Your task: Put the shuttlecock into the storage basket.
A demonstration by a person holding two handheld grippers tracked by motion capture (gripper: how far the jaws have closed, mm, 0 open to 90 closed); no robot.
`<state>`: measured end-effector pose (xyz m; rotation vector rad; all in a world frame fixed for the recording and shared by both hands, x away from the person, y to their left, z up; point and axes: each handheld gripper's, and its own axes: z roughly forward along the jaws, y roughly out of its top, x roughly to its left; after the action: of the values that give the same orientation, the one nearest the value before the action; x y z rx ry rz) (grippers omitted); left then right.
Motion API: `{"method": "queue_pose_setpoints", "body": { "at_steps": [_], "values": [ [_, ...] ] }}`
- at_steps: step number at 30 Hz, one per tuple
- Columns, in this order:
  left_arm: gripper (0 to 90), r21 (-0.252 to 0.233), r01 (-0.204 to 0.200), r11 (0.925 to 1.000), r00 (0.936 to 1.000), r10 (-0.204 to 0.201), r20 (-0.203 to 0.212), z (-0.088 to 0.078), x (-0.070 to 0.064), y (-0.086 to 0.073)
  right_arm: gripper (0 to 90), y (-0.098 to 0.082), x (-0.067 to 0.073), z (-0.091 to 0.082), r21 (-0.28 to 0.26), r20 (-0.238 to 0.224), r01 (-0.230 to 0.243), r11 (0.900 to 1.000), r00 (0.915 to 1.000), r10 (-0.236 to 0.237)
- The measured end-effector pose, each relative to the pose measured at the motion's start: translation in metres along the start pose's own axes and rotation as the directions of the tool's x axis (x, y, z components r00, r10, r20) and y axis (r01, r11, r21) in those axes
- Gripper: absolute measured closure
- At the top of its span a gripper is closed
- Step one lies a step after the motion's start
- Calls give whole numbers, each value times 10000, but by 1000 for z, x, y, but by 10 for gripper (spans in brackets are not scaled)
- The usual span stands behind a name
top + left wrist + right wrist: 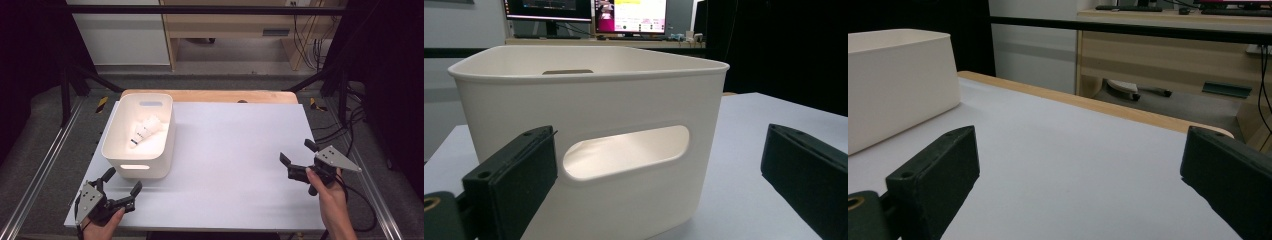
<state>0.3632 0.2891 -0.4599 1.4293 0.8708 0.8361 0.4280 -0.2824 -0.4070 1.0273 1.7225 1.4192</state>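
Shuttlecocks (145, 129) are seen inside the bin (111, 150). The left gripper (122, 181) is held released just before it, the right gripper (296, 153) released well apart.

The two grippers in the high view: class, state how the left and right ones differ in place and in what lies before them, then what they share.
1. The left gripper sits at the table's near left corner; the right gripper sits at the right edge, farther from the person.
2. The left gripper faces the white bin close up; the right gripper faces bare white table.
Shared: both are hand-held, open and hold nothing.
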Motion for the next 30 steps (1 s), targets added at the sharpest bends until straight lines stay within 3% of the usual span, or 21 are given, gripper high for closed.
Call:
{"method": "queue_pose_setpoints", "body": {
  "at_steps": [15,23,30],
  "values": [
    [9,-16,-28,10000,9999,28,117,0,-1,0,25,-22,1,-21,-277,54,219,9994,9997,-217],
    [9,-19,-16,10000,9998,17,201,0,-2,-1,25,-34,6,-24,-610,-322,302,9977,9990,-322],
    [9,-62,214,9998,9993,-212,322,1,-2,-1,25,-45,10,-14,-594,-920,297,9978,9951,-351]
  ]
}}
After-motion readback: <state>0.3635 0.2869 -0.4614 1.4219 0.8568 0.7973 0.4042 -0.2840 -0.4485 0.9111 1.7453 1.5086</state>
